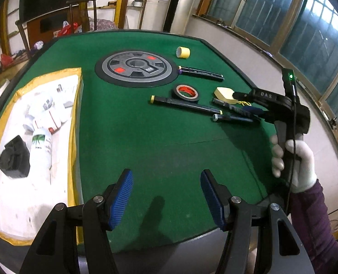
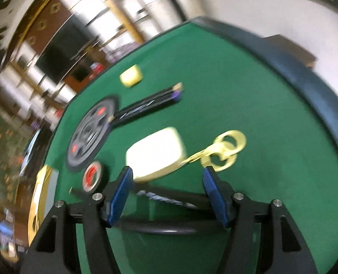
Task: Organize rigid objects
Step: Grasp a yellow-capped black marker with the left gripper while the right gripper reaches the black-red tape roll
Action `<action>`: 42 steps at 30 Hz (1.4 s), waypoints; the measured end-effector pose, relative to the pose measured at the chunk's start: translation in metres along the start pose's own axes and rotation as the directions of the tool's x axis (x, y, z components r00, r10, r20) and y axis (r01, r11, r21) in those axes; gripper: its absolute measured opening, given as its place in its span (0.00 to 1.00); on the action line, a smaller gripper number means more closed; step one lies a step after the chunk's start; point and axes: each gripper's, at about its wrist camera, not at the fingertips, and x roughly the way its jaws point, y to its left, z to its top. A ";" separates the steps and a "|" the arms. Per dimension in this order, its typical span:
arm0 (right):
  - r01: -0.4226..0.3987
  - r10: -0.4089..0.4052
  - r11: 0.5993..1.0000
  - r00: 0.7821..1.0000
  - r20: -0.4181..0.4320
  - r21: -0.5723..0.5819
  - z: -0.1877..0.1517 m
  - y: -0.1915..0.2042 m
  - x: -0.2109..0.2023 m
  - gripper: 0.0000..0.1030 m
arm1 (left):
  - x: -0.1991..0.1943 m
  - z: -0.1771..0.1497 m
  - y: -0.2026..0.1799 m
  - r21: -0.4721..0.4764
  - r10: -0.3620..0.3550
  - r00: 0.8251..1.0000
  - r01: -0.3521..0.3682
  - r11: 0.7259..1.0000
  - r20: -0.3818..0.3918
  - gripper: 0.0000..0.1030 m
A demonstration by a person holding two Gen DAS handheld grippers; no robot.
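Far left on the green worktop [image 1: 146,137] sits a white sheet with a yellow border [image 1: 43,125], already holding a white bottle [image 1: 42,148], a black lump and some small packets. The left hand-held gripper [image 1: 166,196] hangs over bare felt near the front edge, fingers spread with nothing between them, well away from the loose stuff.

Moving right: a round grey dial [image 1: 136,67] in the middle, a roll of yellow tape [image 1: 183,52] behind it, a black tape roll with a red core [image 1: 187,92], and three dark pen-like sticks. The one with the yellow cap [image 1: 185,106] lies with its long axis running left to right, slightly slanted.

Further right is the cluster that matters: a cream block [image 2: 155,153], yellow-handled scissors [image 2: 223,150] and a dark pen [image 2: 166,197]. The right hand-held gripper [image 2: 166,196], held by a white-gloved hand [image 1: 299,162], is right over it, fingers also spread and pinching nothing. In its blurry view the pen lies crosswise, close under the fingertips, with the cream block just beyond.

So the right hand is clearly the closer one. My guess is it goes for the pen or the block, and the pen's axis already lies across the jaw gap, which isn't the best angle for a pinch.
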 end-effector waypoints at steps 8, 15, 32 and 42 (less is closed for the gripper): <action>-0.320 0.307 0.945 0.941 -0.142 -0.075 -0.026 0.040 0.007 0.65 | 0.039 0.031 -0.020 0.039 0.043 0.999 -0.042 0.998 -0.024 0.63; -0.292 0.292 0.956 0.956 -0.040 -0.001 -0.019 0.021 -0.005 0.65 | 0.088 0.070 -0.055 0.248 0.124 0.991 -0.110 0.962 -0.041 0.63; -0.194 0.195 0.980 0.981 0.020 -0.055 -0.013 0.012 -0.015 0.65 | 0.147 0.091 -0.051 0.084 0.198 0.978 -0.192 0.978 -0.066 0.71; -0.165 0.165 0.985 0.986 0.005 -0.052 -0.014 0.011 -0.010 0.65 | 0.124 0.072 -0.023 0.092 0.233 0.971 -0.227 0.970 -0.060 0.48</action>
